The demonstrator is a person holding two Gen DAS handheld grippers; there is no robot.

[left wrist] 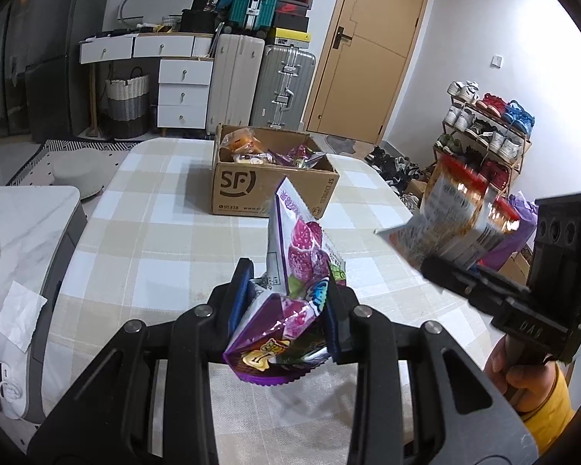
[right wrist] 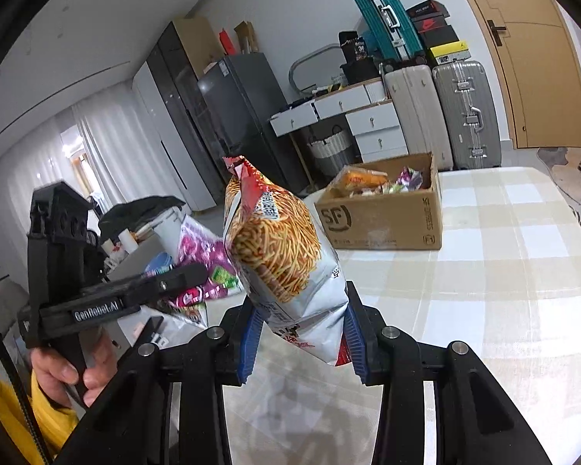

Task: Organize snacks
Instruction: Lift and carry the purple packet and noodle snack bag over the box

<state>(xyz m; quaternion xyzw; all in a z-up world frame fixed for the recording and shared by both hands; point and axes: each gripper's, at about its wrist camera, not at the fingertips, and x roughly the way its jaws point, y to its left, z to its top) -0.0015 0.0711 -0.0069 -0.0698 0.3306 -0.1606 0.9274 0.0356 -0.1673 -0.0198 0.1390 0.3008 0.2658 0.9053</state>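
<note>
My left gripper [left wrist: 290,290] is shut on a purple grape-candy packet [left wrist: 298,267], which stands upright between the blue pads above the table. My right gripper [right wrist: 302,310] is shut on a silver and red noodle-snack bag [right wrist: 279,248], also held up in the air. The left wrist view shows that same noodle-snack bag [left wrist: 457,213] at the right, with the right gripper [left wrist: 437,267] below it. The purple packet [right wrist: 201,255] appears at the left of the right wrist view. An open cardboard box [left wrist: 251,190] [right wrist: 383,217] with several snacks inside sits further back on the checked tablecloth [left wrist: 151,232].
The table's right edge drops toward a shoe rack [left wrist: 484,131] and shoes on the floor. A white marble-top counter [left wrist: 23,224] with a paper napkin stands left of the table. Suitcases [left wrist: 282,85], white drawers and a door line the far wall.
</note>
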